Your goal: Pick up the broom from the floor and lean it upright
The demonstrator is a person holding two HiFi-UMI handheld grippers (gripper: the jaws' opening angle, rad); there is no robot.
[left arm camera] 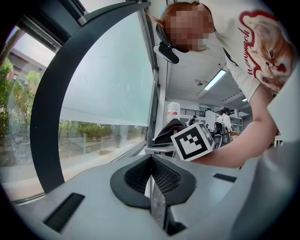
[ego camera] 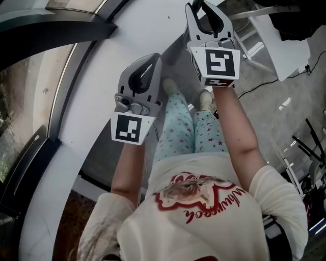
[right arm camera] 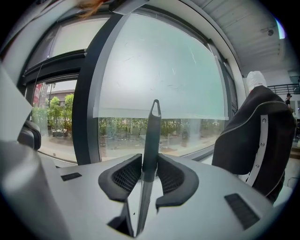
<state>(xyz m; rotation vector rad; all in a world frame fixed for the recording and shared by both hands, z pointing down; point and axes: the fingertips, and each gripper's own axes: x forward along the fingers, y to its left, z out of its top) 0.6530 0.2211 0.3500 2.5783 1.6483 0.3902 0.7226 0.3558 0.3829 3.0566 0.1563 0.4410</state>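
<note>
**Two claws raised before a window: the right one grasps the broom handle, the left is clenched on nothing**

Right gripper view. The right claw [right arm camera: 151,165] is closed on the broom handle [right arm camera: 152,133]. The pads press on the handle from either side. The handle stands nearly upright between them, silver below the pads and dark grey above. Its looped tip rises just above the claw against the frosted window pane [right arm camera: 159,65]. Only this view shows the broom, and only its handle. One black chair [right arm camera: 255,136] stands at the right.

Left gripper view. The left claw [left arm camera: 151,163] has its pads drawn together, with no object seen between them. Beyond it, the marker cube [left arm camera: 193,141] of the right gripper appears on the person's outstretched arm, in front of the lit room behind. A dark curved window frame [left arm camera: 51,112] fills the left side.

Head view. Both claws appear from above, which neither gripper view gives. The left claw [ego camera: 151,61] is lower and nearer the window. The right claw [ego camera: 202,7] is farther forward, near the white furniture [ego camera: 277,46]. The broom cannot be made out here. The person's legs in star-patterned trousers [ego camera: 186,132] stand on the grey floor [ego camera: 285,117].

Counts.
- Claws: two.
- Marker cubes in the head view: two, left [ego camera: 132,128] and right [ego camera: 220,62].
- Broom handles: one.
- Black chairs: one.
- Shoes: two [ego camera: 170,84], [ego camera: 206,99].
</note>
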